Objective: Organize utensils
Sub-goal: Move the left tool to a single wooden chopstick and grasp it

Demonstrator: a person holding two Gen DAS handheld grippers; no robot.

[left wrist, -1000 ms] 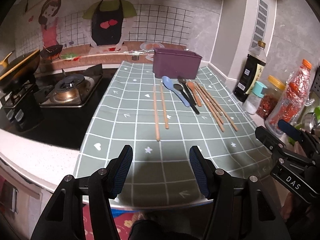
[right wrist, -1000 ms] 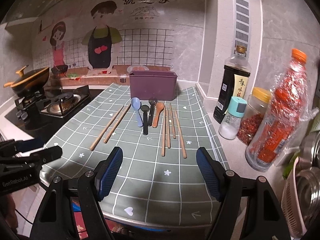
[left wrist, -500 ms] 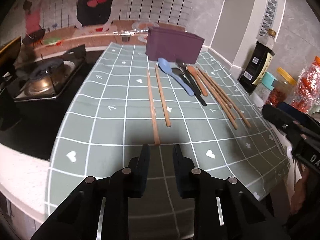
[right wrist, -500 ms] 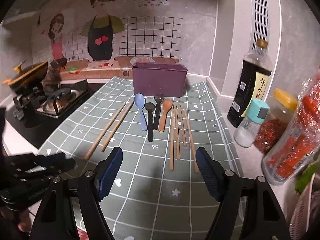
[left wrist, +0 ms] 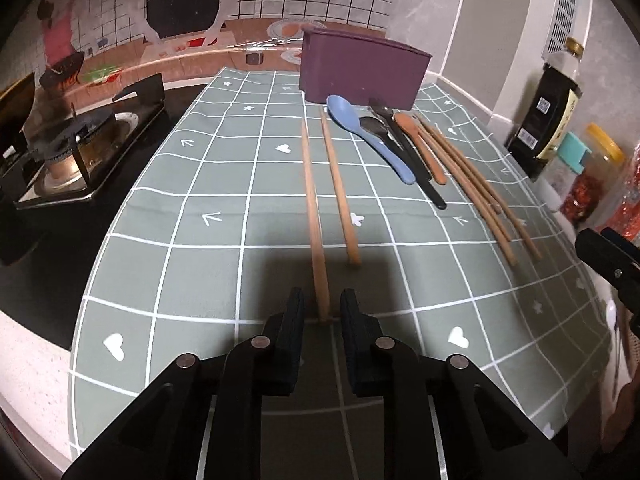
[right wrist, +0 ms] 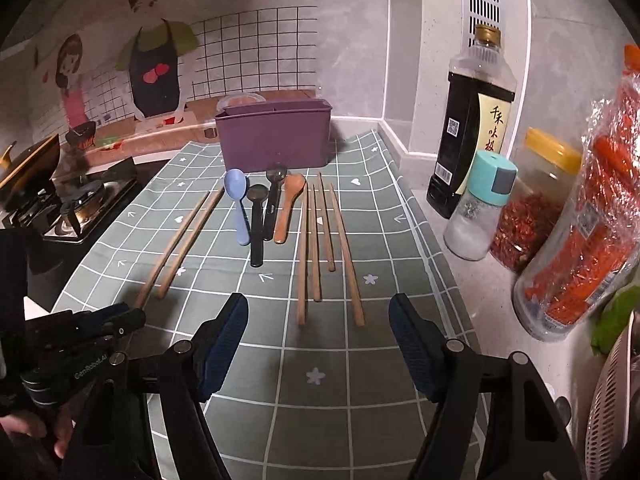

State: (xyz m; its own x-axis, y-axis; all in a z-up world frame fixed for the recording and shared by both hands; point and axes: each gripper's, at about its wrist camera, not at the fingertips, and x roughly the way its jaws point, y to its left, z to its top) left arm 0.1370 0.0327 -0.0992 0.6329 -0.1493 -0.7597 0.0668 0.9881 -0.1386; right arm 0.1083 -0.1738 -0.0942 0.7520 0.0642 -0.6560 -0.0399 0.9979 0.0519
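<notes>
the step in hand looks like the first pickup: nothing appears to have gone into the purple box (right wrist: 274,140) yet, and all the utensils lie on the checked mat (left wrist: 224,176) on the worktop. the left tool (left wrist: 322,322) is at the near end of the left chopstick (left wrist: 314,216), the longer-reaching one of a pair lying apart from the rest; its partner (left wrist: 339,188) lies just beside it, its near tip short of the fingers.

the left tool's jaws are closing, now narrow, with the chopstick's near end between them. a sliver of gap shows on each side of the stick, so the pads do not seem to press on it yet. whether the tips touch the mat cannot be told.

next, as i judge it, the jaws need to finish closing on that stick alone, then lift without dragging the partner, tip it upright and carry it to the box at the far end of the mat. a thin round stick held at its very end may pivot or slip, so a firm, square pinch matters.

the right tool (right wrist: 318,338) is spread wide and holds nothing. it hangs above the mat near the close ends of four chopsticks (right wrist: 316,240), touching none. beyond them lie a blue spoon (right wrist: 237,200), two black spoons (right wrist: 258,224) and a brown spoon (right wrist: 288,204), bowls towards the box. bottles and jars (right wrist: 476,132) stand off the mat to the right; a stove (left wrist: 68,152) sits to the left.
</notes>
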